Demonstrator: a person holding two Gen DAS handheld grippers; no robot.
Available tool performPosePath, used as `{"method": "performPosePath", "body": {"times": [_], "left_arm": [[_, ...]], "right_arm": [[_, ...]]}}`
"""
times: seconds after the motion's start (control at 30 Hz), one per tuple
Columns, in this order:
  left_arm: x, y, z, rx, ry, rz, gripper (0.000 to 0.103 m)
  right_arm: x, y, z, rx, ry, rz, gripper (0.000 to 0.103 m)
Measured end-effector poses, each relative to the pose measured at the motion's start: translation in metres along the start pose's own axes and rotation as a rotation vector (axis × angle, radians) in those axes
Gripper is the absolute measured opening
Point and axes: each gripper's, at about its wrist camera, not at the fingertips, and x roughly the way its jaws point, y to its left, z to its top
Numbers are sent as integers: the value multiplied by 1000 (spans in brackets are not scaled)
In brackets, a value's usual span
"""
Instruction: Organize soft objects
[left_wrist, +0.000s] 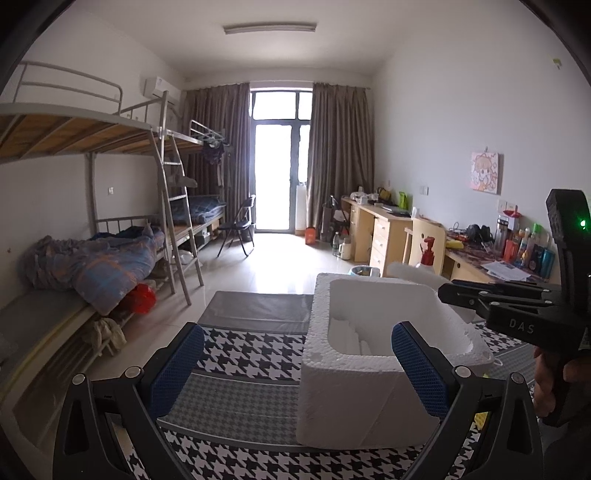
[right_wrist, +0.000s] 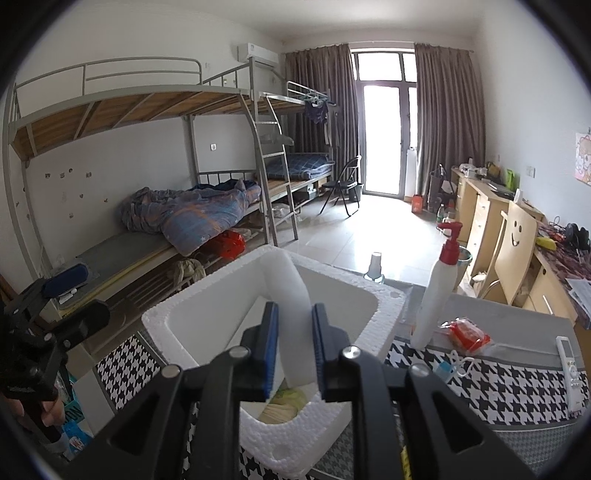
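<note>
Daylight floods in through the glass door (left_wrist: 279, 162) far ahead of the tongs, blown out to pure white, and throws a glaring patch on the floor tiles (right_wrist: 354, 236) before it. The ceiling lamp (left_wrist: 269, 27) appears unlit. Nearer the tongs the room is dimmer and slightly grainy. Both fisheye views bend straight lines strongly towards the edges, with dark vignetted corners. The foam box (right_wrist: 236, 306) just ahead looks soft, its white nearly featureless.

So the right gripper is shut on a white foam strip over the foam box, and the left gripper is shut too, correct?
Not quite. The left gripper is open, its blue pads wide apart with nothing between them, as the left wrist view shows. The right gripper is indeed shut on the white foam strip over the foam box.
</note>
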Motion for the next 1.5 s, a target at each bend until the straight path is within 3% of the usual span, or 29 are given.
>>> {"method": "performPosePath", "body": {"times": [0.3,0.5,0.57,0.6,0.63,1.5], "left_arm": [[-3,4,-7,8,-21,83,102],[0,6,-11,1,-4,95,102],[0,6,-11,-1,-1,95,102],[1,6,-12,1,0,95,102],[1,7,-11,1,2,95,102],[-11,-17,-15,6,15,49,102]], "right_arm": [[12,2,0,0,18,11,20],[18,2,-1,7,33,10,29],[18,2,-1,7,31,1,52],[16,3,-1,7,18,-7,71],[13,3,-2,9,1,-12,80],[-29,-6,-14,-11,-72,-10,84]]}}
